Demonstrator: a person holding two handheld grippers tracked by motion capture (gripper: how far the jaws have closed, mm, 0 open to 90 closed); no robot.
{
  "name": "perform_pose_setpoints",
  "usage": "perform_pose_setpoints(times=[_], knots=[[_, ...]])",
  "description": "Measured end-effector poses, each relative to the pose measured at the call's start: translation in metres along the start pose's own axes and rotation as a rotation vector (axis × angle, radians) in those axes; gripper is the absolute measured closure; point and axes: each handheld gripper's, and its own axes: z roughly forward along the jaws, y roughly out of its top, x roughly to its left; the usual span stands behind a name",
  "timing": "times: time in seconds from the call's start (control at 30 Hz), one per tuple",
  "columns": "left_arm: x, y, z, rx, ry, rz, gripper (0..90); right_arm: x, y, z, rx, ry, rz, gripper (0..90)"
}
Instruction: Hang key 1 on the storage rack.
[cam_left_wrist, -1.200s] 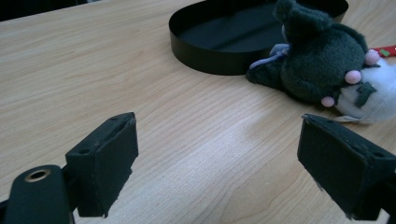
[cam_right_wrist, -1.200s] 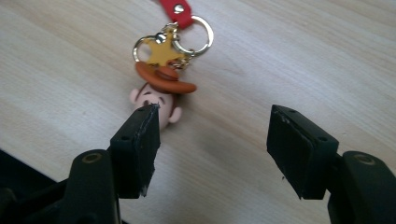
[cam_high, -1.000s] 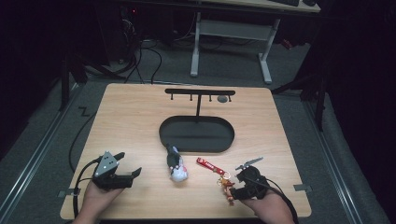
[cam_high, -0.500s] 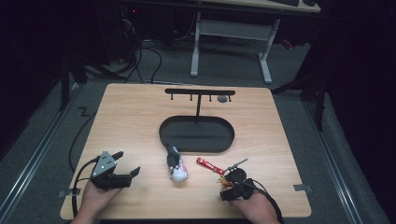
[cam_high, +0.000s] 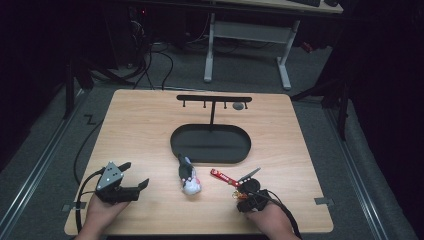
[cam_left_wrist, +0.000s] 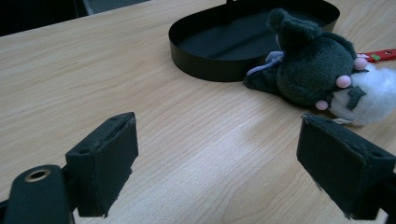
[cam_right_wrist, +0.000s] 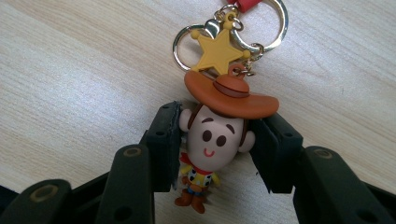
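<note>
High view. A pale wood-grain counter of rectangular shape with rounded corners is seen. At its middle an oval black tray with a low rim is set, nothing lying in it; behind it a thin black T-shaped rack with small hooks is raised. Just in front of the tray's near rim a plush toy, dark above and white below, is laid. To its right a red strap is stretched toward the right claw, which is held low at the near right edge. The left claw is rested near the near left edge, well apart from the toy.

Left gripper view. The left claw is shown with its two padded black jaws spread wide, nothing between them but bare wood. Beyond them the plush toy is recorded: fuzzy dark fabric, small pink beads, a white fluffy part. It lies just beside the wall of the tray, whose matt floor is bare.

Right gripper view. The right claw is shown with its jaws lately drawn inward; between them the round head of a cowboy figure keychain is set, both pads touching its sides. The figure is of smooth moulded rubber, with a brown hat, a yellow star and metal rings above. It lies flat on the counter.
</note>
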Motion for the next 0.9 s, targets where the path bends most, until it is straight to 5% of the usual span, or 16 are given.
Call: perform_pose_setpoints(times=[0.23, 0.53, 0.9], knots=[[0.0, 0.0, 0.001, 0.003, -0.004, 0.006, 13.5, -0.002, 0.002, 0.0, 0.008, 0.002, -0.029, 56.5], [-0.002, 0.0, 0.002, 0.01, -0.013, 0.011, 13.7, -0.009, 0.001, -0.009, 0.022, 0.033, -0.003, 56.5], [-0.002, -0.001, 0.002, 0.018, -0.019, 0.01, 14.4, -0.024, 0.008, -0.045, -0.001, 0.023, -0.016, 56.5]])
